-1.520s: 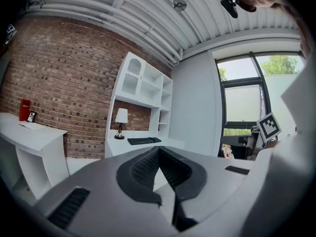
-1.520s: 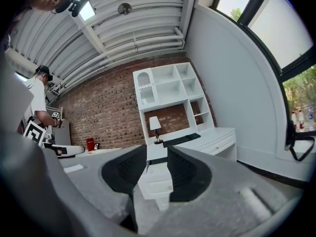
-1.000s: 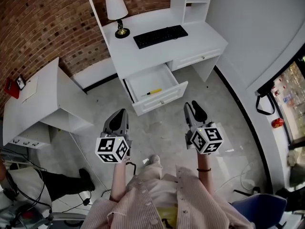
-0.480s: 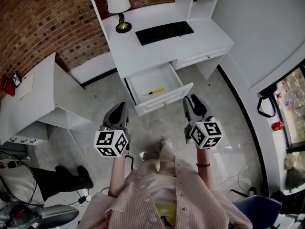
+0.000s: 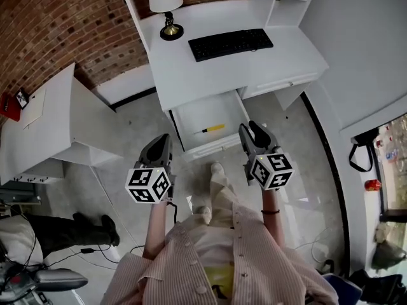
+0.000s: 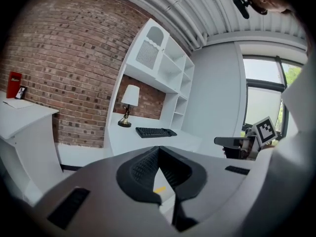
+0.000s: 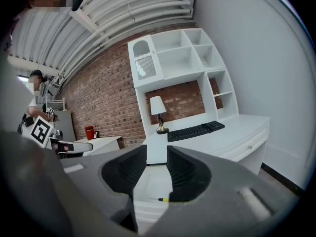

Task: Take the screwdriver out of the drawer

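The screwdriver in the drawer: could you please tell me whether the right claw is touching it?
Apart. The head view shows bare drawer floor between the right claw and the screwdriver.

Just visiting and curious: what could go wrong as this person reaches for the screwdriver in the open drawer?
1. The screwdriver is thin and lies flat in the drawer; the open right gripper might slide it rather than pinch it.
2. Reaching in, that gripper could knock the drawer's front.
3. The left gripper is shut, so it couldn't help without opening.
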Demonstrator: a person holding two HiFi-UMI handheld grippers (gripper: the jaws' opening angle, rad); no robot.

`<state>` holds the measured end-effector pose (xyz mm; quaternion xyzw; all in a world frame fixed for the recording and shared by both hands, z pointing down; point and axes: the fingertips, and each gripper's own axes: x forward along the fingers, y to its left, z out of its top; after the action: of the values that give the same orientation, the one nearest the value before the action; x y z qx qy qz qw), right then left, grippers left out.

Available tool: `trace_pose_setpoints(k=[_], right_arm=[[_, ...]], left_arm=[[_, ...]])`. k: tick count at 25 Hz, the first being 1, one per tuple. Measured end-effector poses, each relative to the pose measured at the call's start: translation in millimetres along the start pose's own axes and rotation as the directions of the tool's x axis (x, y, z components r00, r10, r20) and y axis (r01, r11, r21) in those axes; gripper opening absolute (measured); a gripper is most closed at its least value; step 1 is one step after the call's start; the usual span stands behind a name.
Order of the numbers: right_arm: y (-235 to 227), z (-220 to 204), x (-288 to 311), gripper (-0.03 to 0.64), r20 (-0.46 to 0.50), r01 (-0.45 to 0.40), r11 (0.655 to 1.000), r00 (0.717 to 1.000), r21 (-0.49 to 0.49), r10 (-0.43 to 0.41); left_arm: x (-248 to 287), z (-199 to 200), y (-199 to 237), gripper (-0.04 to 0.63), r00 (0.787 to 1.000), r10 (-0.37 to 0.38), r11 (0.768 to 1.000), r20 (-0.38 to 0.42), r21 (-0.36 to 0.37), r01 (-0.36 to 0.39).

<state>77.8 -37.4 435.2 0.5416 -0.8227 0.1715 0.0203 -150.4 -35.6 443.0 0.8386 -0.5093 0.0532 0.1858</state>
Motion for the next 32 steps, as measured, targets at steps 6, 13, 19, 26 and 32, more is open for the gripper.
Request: trace_pose_setpoints(k=[6,13,19,26,32], right_arm=[[-22.2,-6.0,58.5,0.112,-0.124,-0.131,0.991,0.984,-0.014,0.128],[-36.6,-29.6,115.8,0.112,-0.300,-0.328,0.945,0.901,0.002,0.314],[-44.1,-58.2,151.8,0.112,-0.443,-0.462,0.887,0.794,0.007,0.417],[-50.7,-99.6,178.3,0.112,-0.605,-0.564,0.826,0.663,-0.016,0.441],[-50.4,-140.3,192.8,0.112,-0.702,-0.637,0.771,0.555,-0.013,0.446]], left_arm=[[56.0,-8.9,10.4,0.000,0.997,0.022,0.999,-0.073,-0.040,-0.025],[112.4,-33.2,20.7,0.000,0.983,0.037,0.994,-0.180,-0.099,-0.055],[143.8,-53.1,34.0,0.000,0.966,0.062,0.985,-0.251,-0.141,-0.100],[161.8,-85.0,43.8,0.000,0.929,0.089,0.975,-0.360,-0.160,-0.156],[175.1,-115.2,51.1,0.000,0.895,0.071,0.967,-0.441,-0.190,-0.170]])
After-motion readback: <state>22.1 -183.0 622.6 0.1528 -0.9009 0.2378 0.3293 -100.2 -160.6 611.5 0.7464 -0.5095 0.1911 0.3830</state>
